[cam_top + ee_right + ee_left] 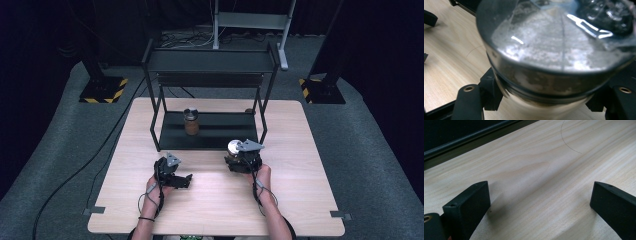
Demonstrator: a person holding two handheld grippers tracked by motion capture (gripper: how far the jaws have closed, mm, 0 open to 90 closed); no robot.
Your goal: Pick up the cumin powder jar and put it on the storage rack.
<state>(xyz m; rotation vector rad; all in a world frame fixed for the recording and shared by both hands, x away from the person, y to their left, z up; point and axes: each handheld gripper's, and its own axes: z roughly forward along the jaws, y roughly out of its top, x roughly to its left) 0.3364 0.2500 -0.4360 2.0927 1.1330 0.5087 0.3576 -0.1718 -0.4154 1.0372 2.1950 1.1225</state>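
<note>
grey carpet floor [55,150], black curtains [385,35], wooden table [300,150]

A glass jar [554,57] with a silvery lid, clamped upright just above the table near the rack's front edge.

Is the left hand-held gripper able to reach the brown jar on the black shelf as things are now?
Probably yes. The left hand-held gripper is open and holds nothing, and bare table lies between it and the brown jar, which stands near the open front of the shelf.
</note>
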